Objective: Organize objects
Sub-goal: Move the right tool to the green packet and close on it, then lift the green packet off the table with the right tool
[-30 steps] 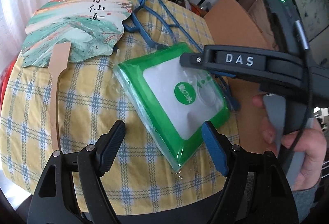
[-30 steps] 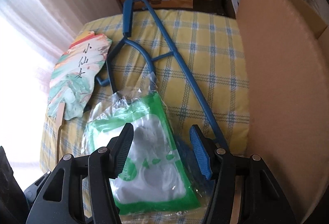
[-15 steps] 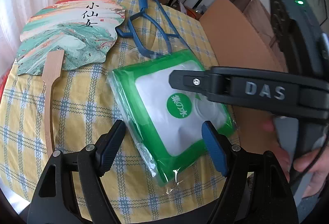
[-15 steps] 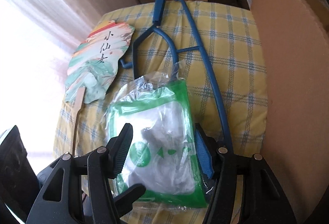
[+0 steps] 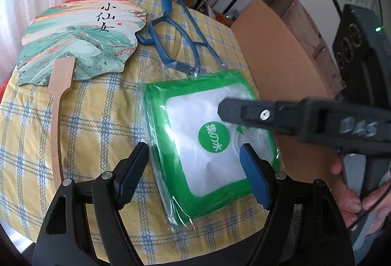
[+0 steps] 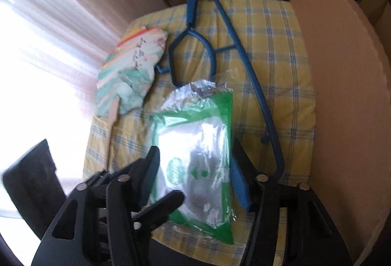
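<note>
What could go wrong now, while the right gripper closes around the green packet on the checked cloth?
1. The green packet has a loose, crinkled plastic wrap; the closing right gripper may pinch only film, so the packet could slip.
2. The blue hanger seems to lie partly under the packet's far end, so lifting might drag it.
3. The left gripper stands open close over the same packet; the two tools could collide.

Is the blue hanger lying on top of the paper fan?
No, the hanger lies on the checked cloth beside the fan, at its right edge, not on it.
</note>
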{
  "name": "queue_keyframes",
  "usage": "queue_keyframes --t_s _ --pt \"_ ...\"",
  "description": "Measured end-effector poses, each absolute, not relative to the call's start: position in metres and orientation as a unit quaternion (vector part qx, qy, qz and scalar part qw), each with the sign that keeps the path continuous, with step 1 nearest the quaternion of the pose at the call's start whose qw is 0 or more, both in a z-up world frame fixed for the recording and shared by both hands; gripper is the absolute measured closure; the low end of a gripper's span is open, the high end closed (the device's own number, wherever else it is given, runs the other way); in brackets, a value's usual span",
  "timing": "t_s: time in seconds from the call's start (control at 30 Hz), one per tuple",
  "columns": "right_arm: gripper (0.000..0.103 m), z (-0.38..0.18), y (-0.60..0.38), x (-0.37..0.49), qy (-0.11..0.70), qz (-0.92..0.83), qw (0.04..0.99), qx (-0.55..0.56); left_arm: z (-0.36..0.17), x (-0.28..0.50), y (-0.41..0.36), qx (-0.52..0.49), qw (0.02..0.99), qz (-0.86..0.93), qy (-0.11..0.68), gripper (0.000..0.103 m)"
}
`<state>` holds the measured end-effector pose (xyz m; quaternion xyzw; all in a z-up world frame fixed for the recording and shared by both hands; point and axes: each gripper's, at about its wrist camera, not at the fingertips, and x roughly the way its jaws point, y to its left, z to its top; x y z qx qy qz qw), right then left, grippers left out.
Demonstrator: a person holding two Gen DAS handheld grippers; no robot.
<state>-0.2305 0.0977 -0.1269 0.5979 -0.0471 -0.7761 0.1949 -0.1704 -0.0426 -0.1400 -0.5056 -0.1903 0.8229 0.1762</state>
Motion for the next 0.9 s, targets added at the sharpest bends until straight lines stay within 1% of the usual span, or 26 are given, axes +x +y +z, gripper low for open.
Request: queue_keyframes --t_s 0.03,0.07,0.1,0.17,0.27,0.37,0.47,0.5,0.67,0.77,0.9 --pt "0.062 -0.128 0.099 -0.229 -0.04 -0.777 0.192 0.598 -0.14 -0.169 -0.042 -0.504 0.176 0.824 -0.189 0.03" --pt "0.066 -0.129 0.1 -0.228 -0.041 -0.778 0.192 0.598 -0.14 -0.168 -0.042 -0.502 0.177 0.825 -0.188 0.03" --pt "0.067 -0.128 0.102 -0.227 -0.043 -0.779 0.194 0.595 -0.14 -0.168 -0.042 -0.501 0.177 0.826 -0.187 0.03" --pt "0.075 -0.124 0.104 -0.224 -0.042 -0.783 0.195 0.588 -0.14 -0.167 -0.042 -0.499 0.178 0.827 -0.189 0.03" --pt "0.08 -0.114 0.102 -0.217 -0.032 -0.794 0.199 0.574 -0.14 -0.166 -0.046 -0.496 0.182 0.822 -0.211 0.03" --pt "0.083 -0.102 0.1 -0.208 -0.03 -0.806 0.202 0.556 -0.139 -0.164 -0.051 -0.492 0.198 0.811 -0.248 0.032" --pt "0.088 -0.095 0.101 -0.203 -0.03 -0.815 0.196 0.545 -0.138 -0.163 -0.053 -0.488 0.209 0.805 -0.265 0.035" --pt "0.089 -0.094 0.102 -0.201 -0.031 -0.816 0.194 0.543 -0.139 -0.162 -0.053 -0.485 0.213 0.804 -0.27 0.037" --pt "0.094 -0.086 0.109 -0.192 -0.046 -0.822 0.195 0.533 -0.142 -0.161 -0.058 -0.483 0.229 0.789 -0.304 0.04" --pt "0.095 -0.082 0.111 -0.189 -0.049 -0.825 0.194 0.529 -0.143 -0.162 -0.057 -0.482 0.238 0.784 -0.311 0.041" --pt "0.095 -0.084 0.116 -0.188 -0.059 -0.82 0.195 0.536 -0.143 -0.162 -0.052 -0.487 0.242 0.784 -0.3 0.041"
